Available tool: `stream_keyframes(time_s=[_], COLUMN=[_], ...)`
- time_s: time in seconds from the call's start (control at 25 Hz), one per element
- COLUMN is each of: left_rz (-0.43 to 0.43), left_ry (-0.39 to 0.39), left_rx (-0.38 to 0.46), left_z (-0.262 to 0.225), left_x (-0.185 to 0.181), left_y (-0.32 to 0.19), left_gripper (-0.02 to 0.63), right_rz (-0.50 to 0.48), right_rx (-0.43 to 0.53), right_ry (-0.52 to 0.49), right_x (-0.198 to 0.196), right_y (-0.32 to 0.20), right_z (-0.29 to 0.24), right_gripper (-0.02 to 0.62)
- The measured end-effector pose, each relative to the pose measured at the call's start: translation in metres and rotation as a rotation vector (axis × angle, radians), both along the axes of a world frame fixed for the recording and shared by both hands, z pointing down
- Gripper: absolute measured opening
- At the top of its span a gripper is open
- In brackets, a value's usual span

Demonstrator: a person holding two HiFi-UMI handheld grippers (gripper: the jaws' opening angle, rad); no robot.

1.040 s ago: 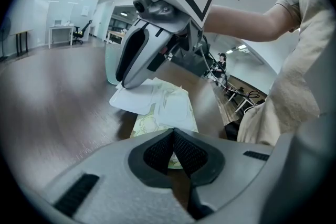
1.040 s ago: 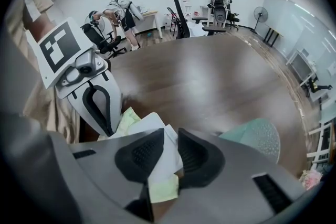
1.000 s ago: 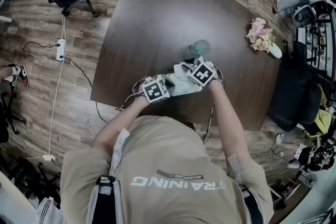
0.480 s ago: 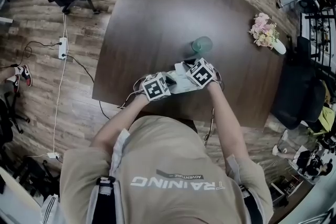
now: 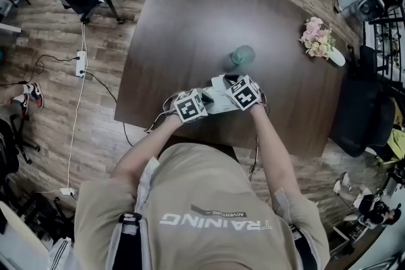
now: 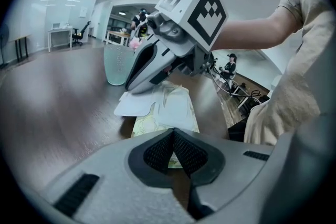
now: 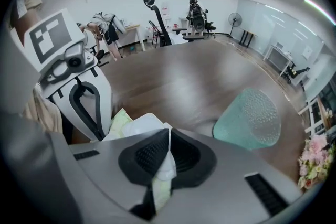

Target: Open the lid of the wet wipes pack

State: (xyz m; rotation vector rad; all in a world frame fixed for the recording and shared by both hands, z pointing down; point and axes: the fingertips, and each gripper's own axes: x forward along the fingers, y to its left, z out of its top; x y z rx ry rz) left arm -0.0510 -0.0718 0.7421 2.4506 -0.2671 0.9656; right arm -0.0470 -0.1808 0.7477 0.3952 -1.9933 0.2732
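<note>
The shirt point(image 5: 215, 218) reads "TRAINING" and, smaller, "ADVENTURE". Both arms reach out to the wet wipes pack point(image 6: 178, 107), which lies on the table point(image 5: 190, 22). The left tongs point(image 6: 173, 134) slant down, pressed together on the pack's near end. The right tongs point(image 7: 168, 136) point steeply down at the pack's far end, closing and pinching its white lid point(image 6: 135, 105). Just beyond the pack stands a green cup point(image 7: 247, 118).

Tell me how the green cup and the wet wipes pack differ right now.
The green cup stands upright; the wet wipes pack lies flat. The cup is translucent green; the pack is pale. Nothing touches the cup, while the left gripper pinches one end of the pack and the right gripper is shut on its white lid. Both sit on the dark table.
</note>
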Motion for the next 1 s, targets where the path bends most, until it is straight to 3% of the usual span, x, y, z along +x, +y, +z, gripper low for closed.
stream_keyframes(time_s=[0.2, 0.44, 0.64, 0.84, 1.0], left_rz=[-0.034, -0.104, -0.142, -0.204, -0.352], left_ry=[-0.059, -0.171, -0.208, -0.257, -0.244], left_rx=[0.051, 0.13, 0.111, 0.132, 0.146], left_z=[0.002, 0.015, 0.009, 0.008, -0.002], left_x=[0.004, -0.005, -0.006, 0.002, 0.003], left_y=[0.012, 0.003, -0.001, 0.003, -0.002], left_gripper=[0.009, 0.009, 0.009, 0.009, 0.009], right_rz=[0.05, 0.201, 0.236, 0.329, 0.349], right_rx=[0.089, 0.14, 0.145, 0.111, 0.106], right_ry=[-0.048, -0.194, -0.272, -0.436, -0.547], right_x=[0.034, 0.069, 0.093, 0.104, 0.115], right_y=[0.017, 0.048, 0.073, 0.098, 0.105], right_z=[-0.026, -0.048, -0.073, -0.089, -0.106], right_gripper=[0.02, 0.019, 0.02, 0.02, 0.02])
